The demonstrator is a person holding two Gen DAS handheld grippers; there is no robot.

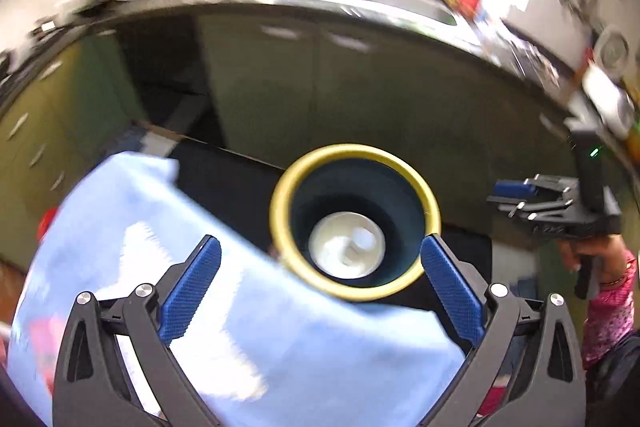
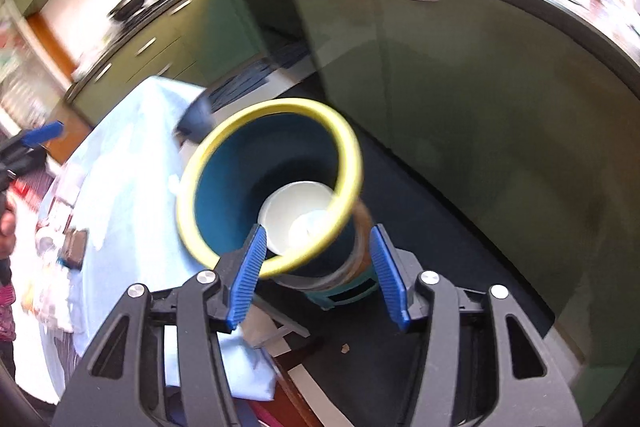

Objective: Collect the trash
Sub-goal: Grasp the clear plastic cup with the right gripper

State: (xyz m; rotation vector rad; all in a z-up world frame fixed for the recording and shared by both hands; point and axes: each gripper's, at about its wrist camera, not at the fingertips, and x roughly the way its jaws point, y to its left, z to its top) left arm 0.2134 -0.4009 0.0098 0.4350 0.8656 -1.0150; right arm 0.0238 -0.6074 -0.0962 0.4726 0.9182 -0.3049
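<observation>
From the left wrist camera, the left gripper [image 1: 320,267] has its blue pads [image 1: 192,291] spread very wide apart, and nothing is held between them. Just past the pads stands the trash bin [image 1: 280,227], dark teal inside with a yellow rim. At the bottom of the bin lies a white paper cup [image 1: 346,245] with something pale and crumpled in it. To the left of the bin a light blue cloth [image 1: 120,227] covers a table, and the cloth reaches under the left gripper. Behind the bin are green cabinet doors [image 1: 320,87] and a dark counter edge [image 1: 280,7] with blurry things on top. To the right of the bin, the right gripper [image 1: 516,193] shows from the side in a person's hand [image 1: 600,259] with a pink patterned sleeve [image 1: 612,315]. From the right wrist camera, the right gripper [image 2: 318,273] has its blue pads [image 2: 250,279] about half open, and they grip nothing. The trash bin [image 2: 224,195] sits just ahead of the pads, looks tilted and blurry, and its yellow rim crosses in front of the left pad. The white paper cup [image 2: 296,215] is deep inside the bin. The light blue cloth [image 2: 132,167] lies to the left of the bin. Far to the left of the bin, a blue pad of the left gripper [image 2: 40,135] peeks in at the edge. A black floor mat [image 2: 440,247] lies to the right of the bin.
</observation>
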